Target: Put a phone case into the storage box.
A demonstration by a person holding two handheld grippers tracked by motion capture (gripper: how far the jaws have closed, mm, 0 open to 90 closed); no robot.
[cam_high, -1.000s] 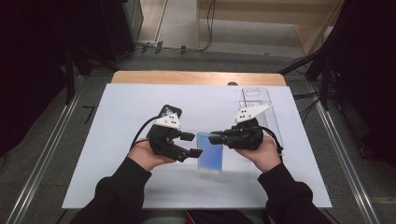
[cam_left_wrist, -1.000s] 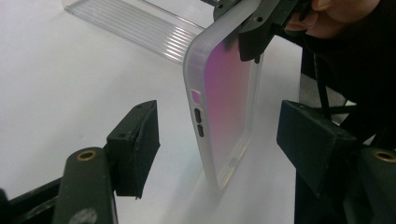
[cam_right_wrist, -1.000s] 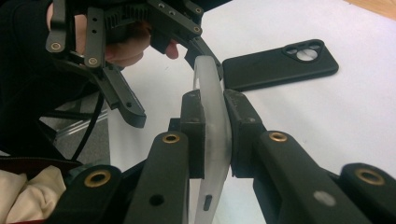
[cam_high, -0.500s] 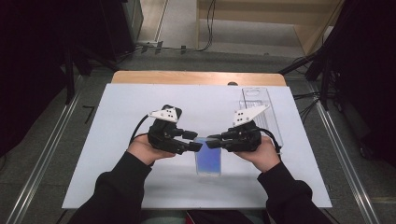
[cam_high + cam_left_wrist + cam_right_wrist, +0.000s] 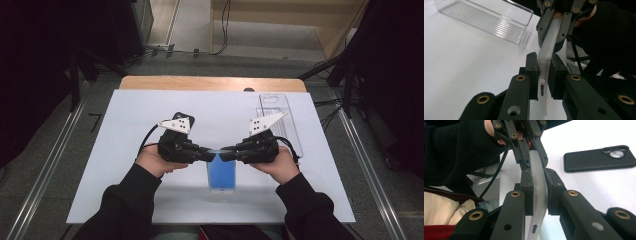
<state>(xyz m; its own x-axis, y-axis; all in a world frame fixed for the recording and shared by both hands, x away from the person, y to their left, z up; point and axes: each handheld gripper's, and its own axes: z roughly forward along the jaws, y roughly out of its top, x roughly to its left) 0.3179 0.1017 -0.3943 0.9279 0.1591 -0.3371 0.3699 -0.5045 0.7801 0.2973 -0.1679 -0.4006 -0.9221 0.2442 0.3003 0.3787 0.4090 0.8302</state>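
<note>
A phone with a blue screen in a clear, milky case (image 5: 221,175) is held up over the white table (image 5: 125,115) by its far edge. My left gripper (image 5: 209,155) is shut on that edge from the left, and my right gripper (image 5: 226,152) is shut on it from the right. In the left gripper view the jaws (image 5: 544,65) clamp the case's edge (image 5: 549,47), with the right gripper (image 5: 552,32) gripping farther along. The right gripper view shows its jaws (image 5: 539,182) pinching the same edge (image 5: 537,167), the left gripper (image 5: 531,155) beyond.
A black phone case (image 5: 176,118) lies on the table behind the left hand, camera cut-out showing (image 5: 599,158). A clear plastic tray (image 5: 277,117) stands at the back right (image 5: 486,21). The table's wooden strip (image 5: 210,83) runs along the far edge.
The phone lay flat a second ago with the grippers beside it. Both grippers have closed in on its far edge and raised that edge off the table.
</note>
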